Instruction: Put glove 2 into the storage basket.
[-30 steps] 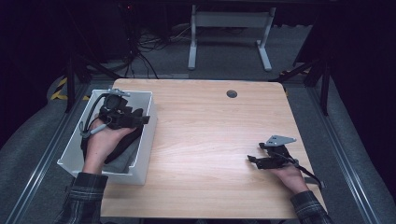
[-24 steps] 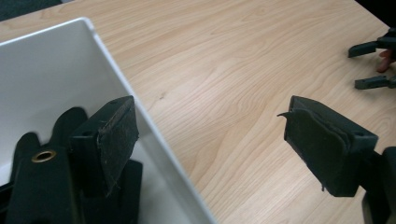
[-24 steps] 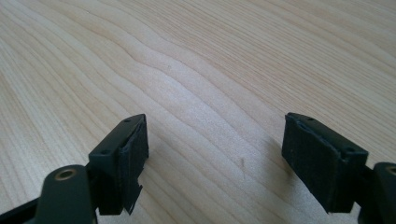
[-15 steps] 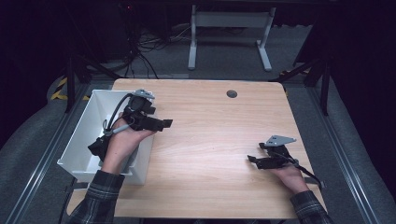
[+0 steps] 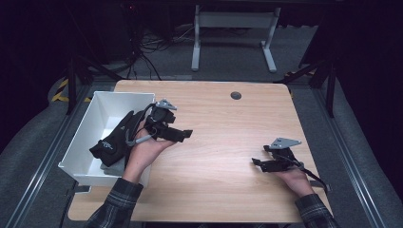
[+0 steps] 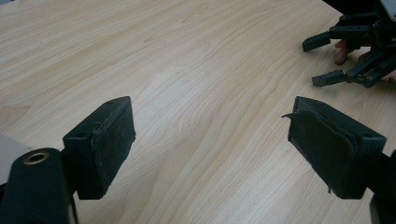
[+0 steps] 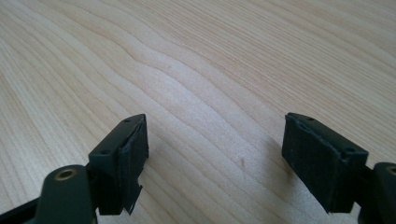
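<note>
A white bin (image 5: 124, 95) sits at the table's left edge, and a black fabric item (image 5: 110, 143) with white print lies inside it. My left gripper (image 5: 186, 135) is just right of the bin, over the wooden table (image 5: 228, 128), pointing right. In the left gripper view its jaws (image 6: 210, 116) are open with nothing between them. My right gripper (image 5: 257, 165) rests low near the front right of the table, pointing left. Its jaws are wide open and empty in the right gripper view (image 7: 215, 135). The left gripper view also catches the right gripper (image 6: 314, 63) farther off.
A round dark cable hole (image 5: 235, 95) sits near the table's far edge. Bare wood stretches between the two grippers. Beyond the table are a dark floor, cables and a grey desk frame (image 5: 233, 21).
My left gripper has come up out of the white bin and moved right, over the table. The black fabric item stays in the bin. The right gripper has hardly moved.
</note>
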Demonstrator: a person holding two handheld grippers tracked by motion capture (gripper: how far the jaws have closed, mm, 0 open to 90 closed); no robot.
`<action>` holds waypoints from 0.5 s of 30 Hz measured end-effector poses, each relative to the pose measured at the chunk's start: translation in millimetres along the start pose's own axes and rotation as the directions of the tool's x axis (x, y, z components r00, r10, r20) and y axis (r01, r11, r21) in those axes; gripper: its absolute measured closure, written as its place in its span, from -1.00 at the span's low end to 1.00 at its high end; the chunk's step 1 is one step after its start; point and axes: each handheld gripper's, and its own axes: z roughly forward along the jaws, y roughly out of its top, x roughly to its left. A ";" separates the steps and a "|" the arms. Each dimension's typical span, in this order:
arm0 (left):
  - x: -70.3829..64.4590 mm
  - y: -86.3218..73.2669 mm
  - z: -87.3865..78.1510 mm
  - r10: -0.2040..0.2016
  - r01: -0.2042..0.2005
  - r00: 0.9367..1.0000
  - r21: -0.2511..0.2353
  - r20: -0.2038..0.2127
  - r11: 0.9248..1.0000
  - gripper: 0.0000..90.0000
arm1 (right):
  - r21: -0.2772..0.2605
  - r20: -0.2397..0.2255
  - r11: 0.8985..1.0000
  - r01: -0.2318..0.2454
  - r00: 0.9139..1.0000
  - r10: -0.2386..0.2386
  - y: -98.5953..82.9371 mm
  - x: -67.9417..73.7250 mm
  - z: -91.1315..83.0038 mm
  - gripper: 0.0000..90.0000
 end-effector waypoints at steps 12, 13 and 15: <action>-22.4 -17.7 39.4 0.024 -0.026 0.999 0.035 0.040 0.999 -0.65 | 0.000 0.000 1.000 0.001 1.000 -0.001 0.0 0.0 0.0 -0.48; -22.4 -17.7 39.4 0.024 -0.026 0.999 0.035 0.040 0.999 -0.65 | 0.000 0.000 1.000 0.001 1.000 -0.001 0.0 0.0 0.0 -0.48; -25.2 -21.4 46.6 0.039 -0.042 0.998 0.047 0.049 0.998 -0.65 | 0.000 0.001 1.000 0.001 1.000 -0.001 0.0 -0.1 0.0 -0.48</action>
